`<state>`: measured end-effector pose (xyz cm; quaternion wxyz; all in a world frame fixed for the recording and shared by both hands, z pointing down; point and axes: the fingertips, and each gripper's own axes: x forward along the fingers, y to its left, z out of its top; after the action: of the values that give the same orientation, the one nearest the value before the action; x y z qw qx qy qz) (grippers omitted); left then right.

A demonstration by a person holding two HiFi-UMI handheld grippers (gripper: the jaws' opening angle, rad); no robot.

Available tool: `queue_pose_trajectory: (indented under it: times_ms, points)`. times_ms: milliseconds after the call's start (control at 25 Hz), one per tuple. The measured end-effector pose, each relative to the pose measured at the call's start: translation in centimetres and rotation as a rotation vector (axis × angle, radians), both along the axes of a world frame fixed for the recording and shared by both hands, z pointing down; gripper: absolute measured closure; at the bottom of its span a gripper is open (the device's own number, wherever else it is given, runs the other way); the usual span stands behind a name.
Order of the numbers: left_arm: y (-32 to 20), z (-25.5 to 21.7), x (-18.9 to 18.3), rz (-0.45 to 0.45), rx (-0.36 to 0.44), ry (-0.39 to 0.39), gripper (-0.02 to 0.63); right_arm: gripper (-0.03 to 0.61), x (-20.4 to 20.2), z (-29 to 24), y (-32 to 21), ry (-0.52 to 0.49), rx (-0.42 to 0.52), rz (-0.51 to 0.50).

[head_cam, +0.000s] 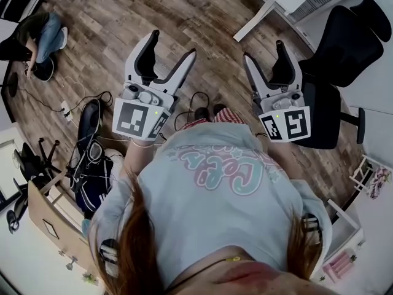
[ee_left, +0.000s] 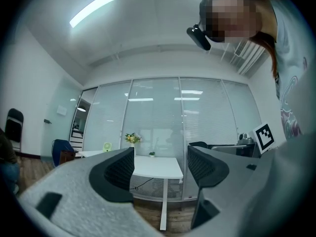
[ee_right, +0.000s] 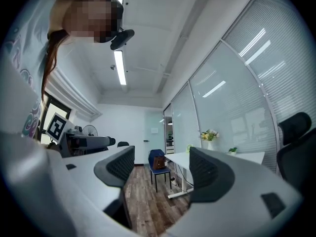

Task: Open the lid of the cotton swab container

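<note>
No cotton swab container shows in any view. In the head view both grippers are held out level in front of the person's chest, above a wooden floor. My left gripper point(head_cam: 172, 43) stands open with nothing between its fingers. My right gripper point(head_cam: 264, 50) is open and empty too. The left gripper view looks between the spread jaws of the left gripper point(ee_left: 160, 168) toward a white table point(ee_left: 159, 168) and a glass wall. Beyond the right gripper point(ee_right: 158, 171), the right gripper view shows a blue chair point(ee_right: 158, 161) on the floor.
A black office chair point(head_cam: 344, 48) stands at the right, and a white table leg point(head_cam: 258, 17) shows at the top. A person sits on the floor point(head_cam: 43, 35) at the far left. Bags point(head_cam: 92, 158), cables and a cardboard box point(head_cam: 49, 217) lie at the lower left.
</note>
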<state>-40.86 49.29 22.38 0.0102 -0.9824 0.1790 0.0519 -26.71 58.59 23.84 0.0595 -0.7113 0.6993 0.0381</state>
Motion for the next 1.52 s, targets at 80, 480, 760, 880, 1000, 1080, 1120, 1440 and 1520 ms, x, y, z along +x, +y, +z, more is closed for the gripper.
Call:
queue_pose_trajectory:
  times_ms: [80, 480, 760, 880, 1000, 1080, 1120, 1440, 1520]
  points:
    - [-0.1, 0.5, -0.2, 0.01, -0.008, -0.005, 0.304, 0.245, -0.6, 0.7, 0.0, -0.02, -0.006, 0.002]
    - [-1.6, 0.9, -0.3, 0.012, -0.016, 0.012, 0.304, 0.247, -0.8, 1.1, -1.0, -0.063, -0.003, -0.014]
    - [-4.5, 0.4, 2.6, 0.004, -0.001, 0.013, 0.304, 0.247, 2.1, 0.7, -4.4, -0.028, 0.002, -0.024]
    - [-6.6, 0.4, 4.6, -0.011, 0.011, 0.018, 0.304, 0.245, 4.4, 0.7, -6.7, -0.032, 0.016, -0.036]
    - [-9.4, 0.4, 7.1, -0.029, 0.019, 0.016, 0.304, 0.247, 7.3, 1.0, -9.4, -0.054, 0.022, -0.053]
    - [-11.6, 0.3, 8.9, -0.043, 0.026, 0.016, 0.304, 0.247, 9.3, 0.8, -11.6, -0.052, 0.025, -0.063]
    - [-12.6, 0.1, 9.8, -0.051, 0.029, 0.016, 0.304, 0.246, 10.3, 0.6, -12.7, -0.05, 0.027, -0.07]
    - [-18.8, -1.6, 15.0, -0.103, 0.05, 0.021, 0.304, 0.247, 15.6, -1.0, -20.3, -0.018, 0.031, -0.142]
    - [-20.2, -1.7, 16.0, -0.118, 0.053, 0.022, 0.304, 0.247, 16.8, -0.9, -21.9, -0.017, 0.027, -0.155]
